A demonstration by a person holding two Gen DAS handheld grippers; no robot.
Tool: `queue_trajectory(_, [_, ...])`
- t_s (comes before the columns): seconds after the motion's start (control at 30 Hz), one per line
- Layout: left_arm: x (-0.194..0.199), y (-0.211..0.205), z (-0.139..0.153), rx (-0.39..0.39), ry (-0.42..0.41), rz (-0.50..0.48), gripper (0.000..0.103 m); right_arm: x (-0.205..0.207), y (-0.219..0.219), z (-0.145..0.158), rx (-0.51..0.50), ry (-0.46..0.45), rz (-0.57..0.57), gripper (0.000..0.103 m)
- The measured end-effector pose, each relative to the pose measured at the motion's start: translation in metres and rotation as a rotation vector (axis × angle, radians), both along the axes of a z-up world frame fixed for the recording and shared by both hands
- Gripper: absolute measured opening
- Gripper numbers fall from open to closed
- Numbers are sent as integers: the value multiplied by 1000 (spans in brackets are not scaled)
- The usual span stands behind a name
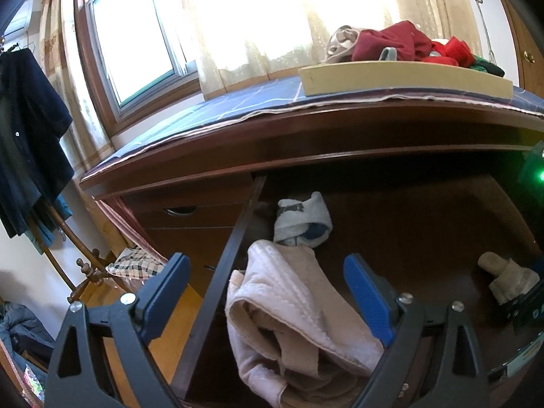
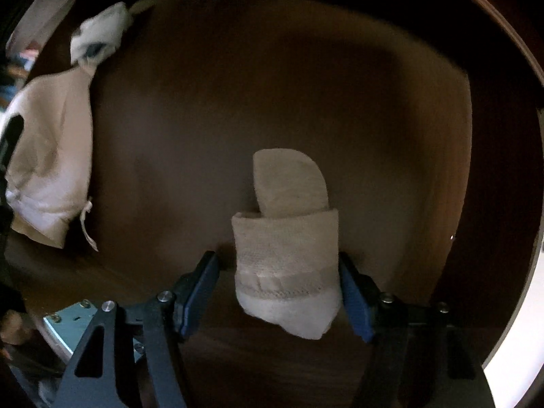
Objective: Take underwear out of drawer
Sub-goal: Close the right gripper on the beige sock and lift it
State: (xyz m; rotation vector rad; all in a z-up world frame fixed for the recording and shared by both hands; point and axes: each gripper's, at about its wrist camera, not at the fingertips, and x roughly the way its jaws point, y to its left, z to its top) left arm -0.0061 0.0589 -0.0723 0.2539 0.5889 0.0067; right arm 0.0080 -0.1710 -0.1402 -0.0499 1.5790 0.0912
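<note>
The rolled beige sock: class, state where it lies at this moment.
The rolled beige sock lies on the drawer floor, between the right gripper's open fingers, right of the cream underwear.

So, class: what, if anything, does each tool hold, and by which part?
Left tool: nothing; its jaws straddle the drawer's side rail untouched. Right tool: it brackets the rolled beige sock's cuff end, with a gap on one side.

drawer (image 2: 238,68): 1 | sock rolls (image 2: 289,238): 2 | undergarment (image 1: 289,306): 1 | tray (image 1: 391,78): 1

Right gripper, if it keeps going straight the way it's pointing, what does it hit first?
Most likely the rolled beige sock bundle, already between the right gripper's open fingers, one pad at its edge. Beyond that lies the drawer floor; depth is unclear.
</note>
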Motion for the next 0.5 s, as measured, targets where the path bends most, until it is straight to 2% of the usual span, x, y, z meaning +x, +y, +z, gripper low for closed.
queue_trajectory(0.23, [4,1,-2,-16,36,-9,90,3,4,2,-19,2,21,69])
queue_trajectory(0.3, [5,2,-2,-21,40,-8,89,-2,5,7,-13,-47,34,49])
queue_trajectory(0.33, [5,2,-2,-23,39,-7,89,-3,3,9,-4,-59,31,49])
queue_trajectory(0.5, [2,1,-2,-9,21,-1,89,-10,-26,19,158,-116,-91,44])
